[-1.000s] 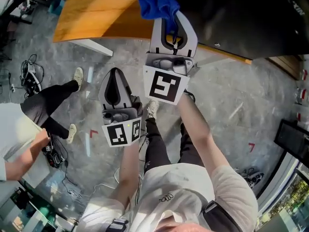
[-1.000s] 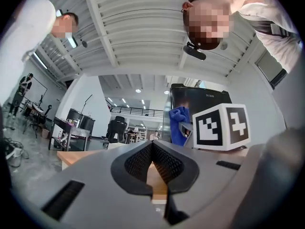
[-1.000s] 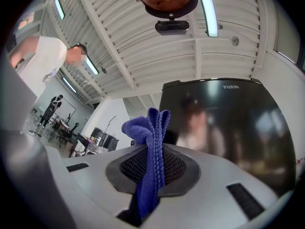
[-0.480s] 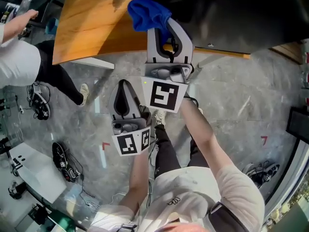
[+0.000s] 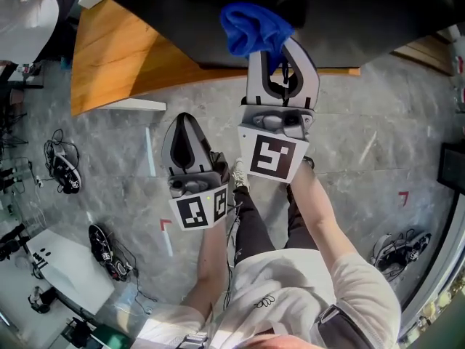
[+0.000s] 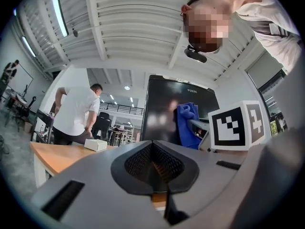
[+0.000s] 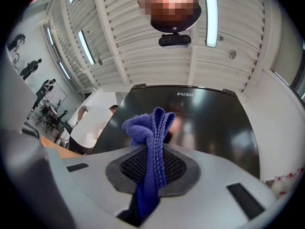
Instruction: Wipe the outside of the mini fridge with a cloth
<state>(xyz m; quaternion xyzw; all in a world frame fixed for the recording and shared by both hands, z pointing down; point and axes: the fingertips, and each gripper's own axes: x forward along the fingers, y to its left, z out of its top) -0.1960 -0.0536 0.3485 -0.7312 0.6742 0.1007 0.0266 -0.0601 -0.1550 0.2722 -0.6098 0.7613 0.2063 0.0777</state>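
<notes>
Step in hand is judged to be the approach, i.e. cloth being brought up to the fridge before the wipe proper. The blue cloth (image 5: 251, 29) is clamped in the right gripper (image 5: 280, 49), w/ a bunched fold sticking out past the tips and a tail pinched down btwn the mesh pads. It is held up in front of the mini fridge (image 5: 363, 13), whose glossy black front fills most of the right gripper view. Whether cloth and fridge are touching can't be told.

The left gripper (image 5: 187, 126) is closed w/ nothing in it and is held lower, over the floor, near the edge of the wooden tabletop (image 5: 116, 64). No part in the wipe is seen for it.

Next move, as judged: the bunched end should be pressed flat to the black face, then drawn across in strokes, w/ the clamp kept tight so the cloth isn't pulled out. Only a small wad is exposed, so the gripper tips could prob. scrape the gloss unless a shallow angle is used.
</notes>
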